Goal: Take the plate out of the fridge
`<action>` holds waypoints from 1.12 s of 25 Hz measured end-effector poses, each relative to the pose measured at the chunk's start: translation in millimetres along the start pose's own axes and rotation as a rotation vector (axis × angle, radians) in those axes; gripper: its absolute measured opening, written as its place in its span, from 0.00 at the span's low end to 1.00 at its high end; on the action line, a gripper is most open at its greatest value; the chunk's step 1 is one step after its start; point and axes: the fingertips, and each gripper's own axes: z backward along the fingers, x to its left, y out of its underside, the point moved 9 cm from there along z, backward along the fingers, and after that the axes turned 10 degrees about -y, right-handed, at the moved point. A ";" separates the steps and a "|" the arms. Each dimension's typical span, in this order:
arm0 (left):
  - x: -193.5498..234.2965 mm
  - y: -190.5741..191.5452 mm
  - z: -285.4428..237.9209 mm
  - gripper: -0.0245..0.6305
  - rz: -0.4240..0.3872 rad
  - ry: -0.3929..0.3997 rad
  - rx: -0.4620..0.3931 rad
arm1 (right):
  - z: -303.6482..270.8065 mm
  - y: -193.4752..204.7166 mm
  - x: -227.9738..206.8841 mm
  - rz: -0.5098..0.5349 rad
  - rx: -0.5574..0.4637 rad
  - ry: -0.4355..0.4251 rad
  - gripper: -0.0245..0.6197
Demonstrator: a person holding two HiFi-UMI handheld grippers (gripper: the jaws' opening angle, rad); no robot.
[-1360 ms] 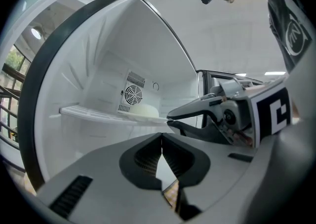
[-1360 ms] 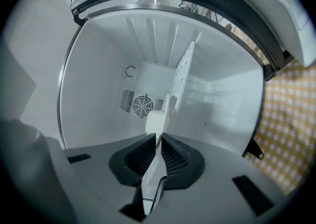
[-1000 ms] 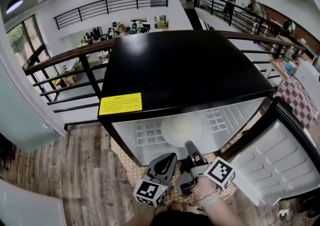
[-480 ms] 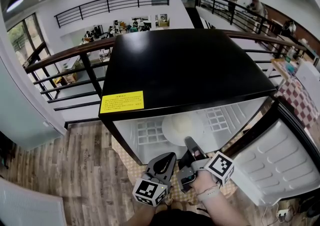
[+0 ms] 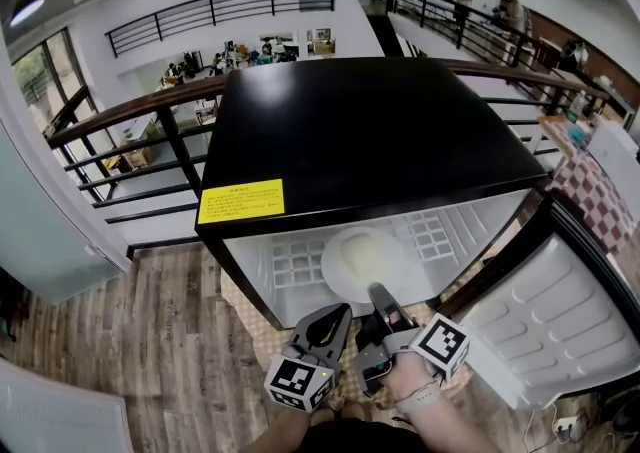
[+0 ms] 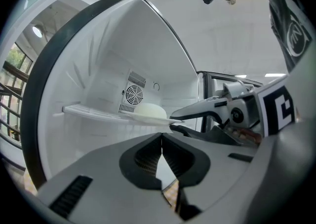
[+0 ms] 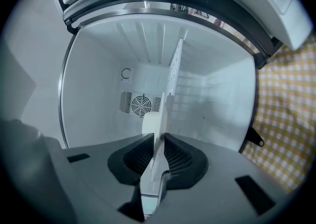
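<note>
Right gripper point(image 5: 378, 293) point(image 7: 158, 145) is clamped on the near rim of the white plate point(image 5: 365, 259) point(image 7: 157, 118). The plate lies on the fridge point(image 5: 370, 131) shelf point(image 5: 290, 266), at 12 o'clock from the gripper. Left gripper point(image 5: 331, 319) point(image 6: 161, 141) has jaws pressed together, nothing between them, at 9 o'clock beside the right one. Yellow label point(image 5: 241, 202) on the fridge top, at 10 o'clock from the plate; print too small to read.
</note>
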 end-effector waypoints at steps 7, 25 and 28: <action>0.8 1.2 4.8 0.05 0.000 -0.003 0.004 | -8.0 -2.5 -6.7 -0.035 -0.019 -0.023 0.15; 3.9 4.7 17.2 0.05 0.011 -0.027 0.009 | -7.2 -0.3 -6.7 -0.047 -0.040 -0.021 0.14; 4.2 4.9 19.1 0.05 0.013 -0.031 0.010 | -9.3 -0.3 -8.4 -0.059 -0.043 -0.025 0.14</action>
